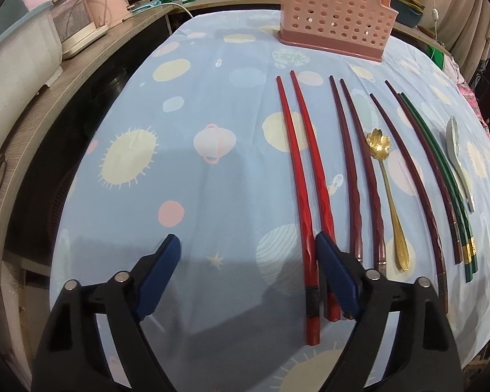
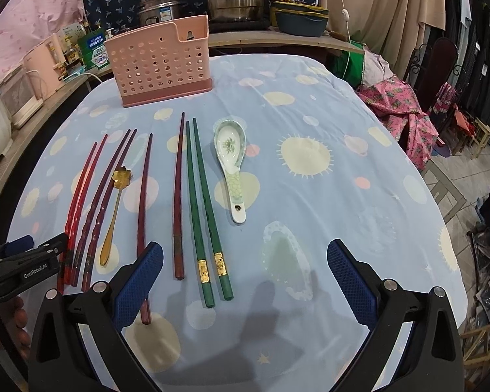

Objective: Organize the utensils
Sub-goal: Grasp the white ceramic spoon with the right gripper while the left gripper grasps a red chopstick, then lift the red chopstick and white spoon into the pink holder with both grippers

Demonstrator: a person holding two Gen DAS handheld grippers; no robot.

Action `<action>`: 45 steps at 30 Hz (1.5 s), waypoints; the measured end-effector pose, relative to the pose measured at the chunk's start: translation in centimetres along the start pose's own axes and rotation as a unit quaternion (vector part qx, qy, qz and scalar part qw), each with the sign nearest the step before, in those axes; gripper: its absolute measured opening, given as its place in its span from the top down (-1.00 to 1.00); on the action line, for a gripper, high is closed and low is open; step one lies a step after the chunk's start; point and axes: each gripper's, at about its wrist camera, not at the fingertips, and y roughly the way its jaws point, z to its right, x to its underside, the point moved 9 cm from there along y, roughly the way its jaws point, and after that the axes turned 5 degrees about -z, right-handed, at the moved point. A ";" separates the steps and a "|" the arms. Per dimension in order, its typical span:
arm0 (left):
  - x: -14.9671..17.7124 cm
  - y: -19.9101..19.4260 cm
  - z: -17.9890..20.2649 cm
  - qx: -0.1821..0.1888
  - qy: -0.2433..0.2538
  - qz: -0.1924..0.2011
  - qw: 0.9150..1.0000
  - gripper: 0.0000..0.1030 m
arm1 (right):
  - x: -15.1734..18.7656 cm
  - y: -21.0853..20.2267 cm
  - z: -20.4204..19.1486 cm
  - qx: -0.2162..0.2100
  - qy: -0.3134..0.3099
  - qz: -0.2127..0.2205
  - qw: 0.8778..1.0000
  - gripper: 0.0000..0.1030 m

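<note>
Your left gripper (image 1: 248,254) gapes beside red lacquered chopsticks (image 1: 305,196), near pink perforated holder (image 1: 334,16) | right gripper (image 2: 245,261) open, empty | likely lining up a pickup.

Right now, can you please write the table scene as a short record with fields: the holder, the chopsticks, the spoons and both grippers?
holder: pink holder, upright at the far end of the table, nothing visible inside
chopsticks: red pair, dark pair, two single dark sticks, green pair, all flat on the blue cloth
spoons: gold spoon between dark chopsticks; white spoon beside the green pair
left gripper: open, holding nothing, near the red pair's thick ends
right gripper: open, empty, above the green pair's thick ends
</note>
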 end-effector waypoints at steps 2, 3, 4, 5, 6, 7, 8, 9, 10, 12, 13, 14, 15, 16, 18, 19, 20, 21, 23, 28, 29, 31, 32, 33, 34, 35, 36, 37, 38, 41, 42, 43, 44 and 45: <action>0.0 0.1 -0.2 0.002 -0.002 -0.001 1.000 -0.48 | -0.1 0.2 -0.1 -0.001 -0.001 -0.001 1.000 -0.87; 0.0 0.1 -0.2 0.003 -0.002 0.000 1.000 -0.46 | -0.2 0.4 -0.1 -0.001 -0.001 -0.001 1.000 -0.87; 0.1 0.0 -0.3 0.003 -0.002 0.000 1.000 -0.42 | -0.4 0.5 -0.1 -0.001 -0.002 0.000 1.000 -0.87; 0.1 0.0 -0.4 0.003 -0.003 0.001 1.000 -0.40 | -0.5 0.6 -0.1 -0.002 -0.002 0.001 1.000 -0.87; 0.1 0.0 -0.5 0.003 -0.004 0.001 1.000 -0.35 | -0.7 0.8 -0.1 -0.002 -0.003 0.001 1.000 -0.86; 0.1 0.0 -0.5 0.004 -0.004 0.001 1.000 -0.31 | -0.9 1.0 0.0 -0.002 -0.002 0.001 1.000 -0.85; 0.2 -0.1 -0.5 0.005 -0.005 0.001 1.000 -0.29 | -1.1 1.3 0.1 -0.002 0.000 0.001 1.000 -0.82; 0.2 -0.1 -0.6 0.005 -0.005 0.000 1.000 -0.25 | -1.4 1.5 0.1 -0.004 0.002 0.001 1.000 -0.76; 0.2 -0.1 -0.6 0.006 -0.006 -0.001 1.000 -0.24 | -1.7 1.8 0.2 -0.004 0.004 0.002 1.000 -0.74; 0.4 -0.3 -0.5 0.009 -0.007 -0.003 1.000 -0.22 | -2.2 2.3 0.4 0.000 0.007 0.003 1.000 -0.65; 0.4 -0.3 -0.5 0.010 -0.007 -0.004 1.000 -0.21 | -2.5 2.6 0.5 0.000 0.007 0.003 1.000 -0.61; 0.5 -0.3 -0.4 0.011 -0.006 -0.004 1.000 -0.21 | -2.7 3.0 0.5 0.000 0.008 0.002 1.000 -0.55; 0.5 -0.3 -0.4 0.011 -0.006 -0.005 1.000 -0.20 | -2.9 3.4 0.5 0.000 0.007 0.000 1.000 -0.47; 0.6 -0.4 -0.4 0.011 -0.005 -0.005 1.000 -0.17 | -3.1 3.8 0.5 -0.002 0.007 -0.004 1.000 -0.42; 0.6 -0.4 -0.2 0.013 -0.004 -0.005 1.000 -0.11 | -3.3 4.7 0.4 -0.008 0.008 -0.013 1.000 -0.16; 0.6 -0.4 -0.2 0.013 -0.003 -0.005 1.000 -0.09 | -3.4 5.1 0.4 -0.011 0.009 -0.016 1.000 -0.11; 0.6 -0.4 -0.1 0.013 -0.003 -0.005 1.000 -0.08 | -3.4 5.5 0.4 -0.013 0.010 -0.019 1.000 -0.01; 0.7 -0.4 -0.1 0.014 -0.003 -0.005 1.000 -0.05 | -3.5 5.8 0.3 -0.016 0.012 -0.023 1.000 0.10; 0.6 -0.5 0.0 0.015 -0.003 -0.005 1.000 0.00 | -3.4 6.6 0.2 -0.024 0.015 -0.033 0.999 0.31; 0.7 -0.6 0.3 0.019 -0.001 -0.004 1.000 0.22 | -3.1 7.2 0.0 -0.029 0.010 -0.032 0.999 0.54; 0.7 -0.7 0.3 0.020 -0.002 -0.004 1.000 0.27 | -3.1 7.2 -0.1 -0.032 0.009 -0.031 0.999 0.63; 0.8 -0.8 0.5 0.027 -0.002 -0.004 1.000 0.44 | -3.0 7.1 0.0 -0.038 0.010 -0.031 0.999 0.70; 0.8 -0.8 0.6 0.030 -0.002 -0.004 1.000 0.49 | -3.0 7.0 0.0 -0.042 0.011 -0.031 0.999 0.72; 0.8 -0.9 0.6 0.032 -0.002 -0.004 0.999 0.60 | -2.9 6.9 0.0 -0.045 0.012 -0.031 0.998 0.73; 0.9 -0.9 0.7 0.032 -0.001 -0.004 0.999 0.72 | -2.9 6.7 0.0 -0.048 0.012 -0.030 0.998 0.74; 0.9 -1.0 0.8 0.034 -0.001 -0.004 0.999 0.78 | -2.8 6.6 0.0 -0.050 0.012 -0.029 0.998 0.76; 1.0 -1.0 0.8 0.035 -0.001 -0.005 0.999 0.82 | -2.7 6.4 0.0 -0.052 0.012 -0.029 0.998 0.77; 1.0 -1.1 0.7 0.037 -0.003 -0.006 0.999 0.83 | -2.6 6.2 0.0 -0.054 0.013 -0.028 0.998 0.77; 1.0 -1.3 0.7 0.040 -0.005 -0.007 0.999 0.83 | -2.6 5.9 0.1 -0.056 0.014 -0.026 0.998 0.78; 0.8 -2.1 0.3 0.043 -0.011 -0.001 0.999 0.85 | -2.6 4.8 0.1 -0.064 0.017 -0.018 0.998 0.80; 0.5 -2.6 0.1 0.045 -0.014 0.004 0.999 0.86 | -2.8 4.4 0.2 -0.066 0.019 -0.014 0.998 0.81; 0.2 -3.2 -0.1 0.046 -0.018 0.011 0.999 0.86 | -3.0 3.9 0.2 -0.069 0.021 -0.009 0.997 0.81; -0.1 -3.6 -0.2 0.048 -0.020 0.016 0.998 0.86 | -3.3 3.3 0.3 -0.072 0.023 -0.004 0.997 0.82; -0.5 -4.2 -0.4 0.051 -0.023 0.023 0.998 0.86 | -3.6 2.7 0.3 -0.075 0.025 0.002 0.997 0.82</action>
